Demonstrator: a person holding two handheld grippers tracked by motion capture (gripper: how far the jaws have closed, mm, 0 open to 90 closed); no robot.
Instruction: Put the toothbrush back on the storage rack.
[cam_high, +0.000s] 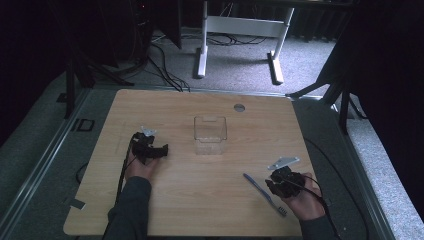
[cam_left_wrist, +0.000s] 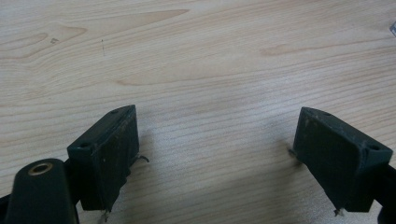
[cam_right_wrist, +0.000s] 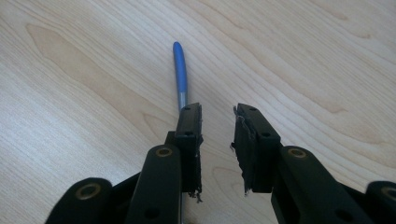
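A light wooden table (cam_high: 200, 200) with rounded corners carries the things. A clear plastic box (cam_high: 210, 135) stands open-topped near its middle. Taking the box as landmark: a small round grey insert (cam_high: 239, 107) sits in the tabletop just beyond it, toward the far edge. A blue toothbrush (cam_high: 264, 193) lies flat on the wood well to the near right of the box, its bristled end toward the near edge.

Toothbrush (cam_high: 264, 193): slim, blue handle with a paler grey mid-section, bristled head at the end nearest the table's front edge. It lies flat on the wooden table (cam_high: 210, 200), set diagonally, the handle tip pointing toward the table's middle, in the front right area
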